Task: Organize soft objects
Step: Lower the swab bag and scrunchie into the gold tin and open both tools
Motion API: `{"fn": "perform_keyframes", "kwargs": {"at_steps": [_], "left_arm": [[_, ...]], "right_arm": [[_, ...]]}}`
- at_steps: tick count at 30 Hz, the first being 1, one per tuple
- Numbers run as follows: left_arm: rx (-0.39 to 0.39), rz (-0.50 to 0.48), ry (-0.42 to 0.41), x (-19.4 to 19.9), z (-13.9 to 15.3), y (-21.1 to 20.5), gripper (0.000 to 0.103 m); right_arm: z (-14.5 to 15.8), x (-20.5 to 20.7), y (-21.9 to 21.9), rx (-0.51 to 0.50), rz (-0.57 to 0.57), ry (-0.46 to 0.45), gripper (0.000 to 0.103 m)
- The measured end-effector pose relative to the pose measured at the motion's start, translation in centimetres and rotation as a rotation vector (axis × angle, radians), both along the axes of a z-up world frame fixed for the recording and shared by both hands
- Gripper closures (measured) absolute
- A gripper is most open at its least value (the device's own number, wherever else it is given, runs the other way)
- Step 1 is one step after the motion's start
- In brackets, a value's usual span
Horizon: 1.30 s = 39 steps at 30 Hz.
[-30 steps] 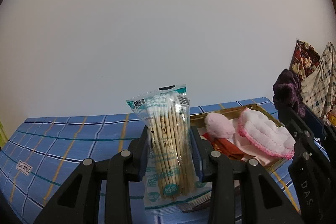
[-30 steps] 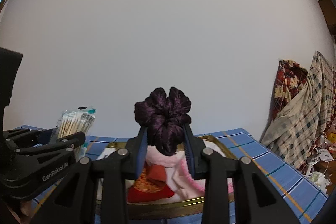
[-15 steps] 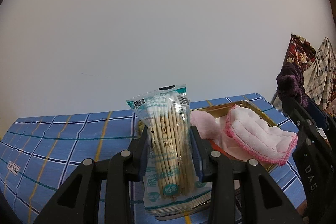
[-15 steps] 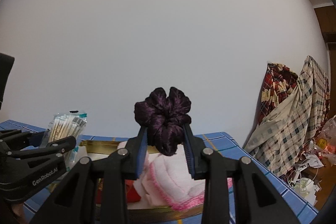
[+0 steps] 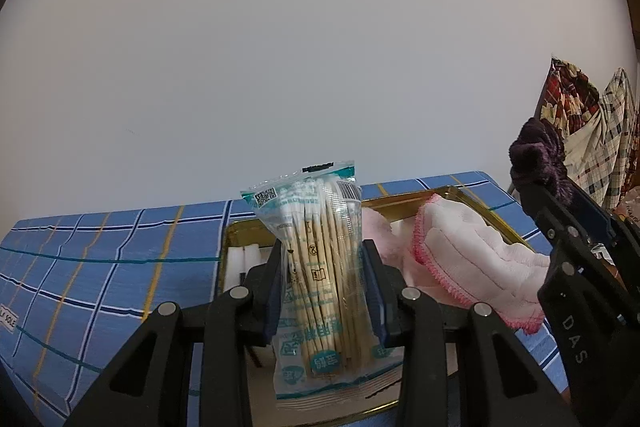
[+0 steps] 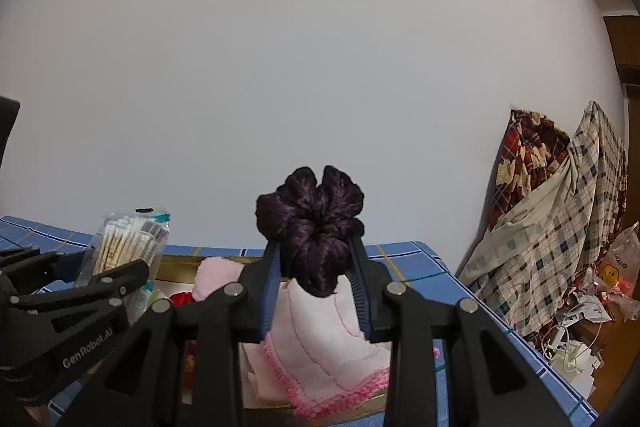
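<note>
Left gripper fingers clamp the cotton swab packet upright over the gold tray; at three o'clock, right gripper fingers pinch the purple scrunchie above the pink cloth.

Both fisheye views are evenly and softly lit, with no hard shadows and no single visible light source. The plain wall reads as a flat, slightly greyish white, faintly dimmer toward the corners, where a black lens rim cuts in. Straight lines of the blue checked cloth bow near the edges. The cotton swab packet shows mild glare on its plastic; its print stays sharp. The dark scrunchie loses detail in its folds.
</note>
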State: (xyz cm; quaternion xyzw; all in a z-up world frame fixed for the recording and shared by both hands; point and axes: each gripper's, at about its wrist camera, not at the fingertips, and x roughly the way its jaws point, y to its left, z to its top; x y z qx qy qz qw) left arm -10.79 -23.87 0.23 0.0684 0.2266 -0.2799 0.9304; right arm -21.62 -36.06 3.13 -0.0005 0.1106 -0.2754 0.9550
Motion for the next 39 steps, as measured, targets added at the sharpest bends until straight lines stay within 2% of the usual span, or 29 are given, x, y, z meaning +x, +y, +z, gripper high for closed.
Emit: {"fn": "perform_keyframes", "kwargs": {"at_steps": [21, 29, 39], "left_arm": [[0.02, 0.004, 0.079, 2.1, -1.5, -1.9, 0.065], [0.045, 0.007, 0.122, 3.1, -2.1, -2.6, 0.065], [0.055, 0.005, 0.147, 3.8, -2.6, -4.2, 0.065]], "right_arm": [[-1.8, 3.5, -2.2, 0.051, 0.04, 0.141, 0.07], [-3.0, 5.1, -2.9, 0.098, 0.059, 0.223, 0.07], [-3.5, 5.9, -4.4, 0.182, 0.092, 0.27, 0.07]]}}
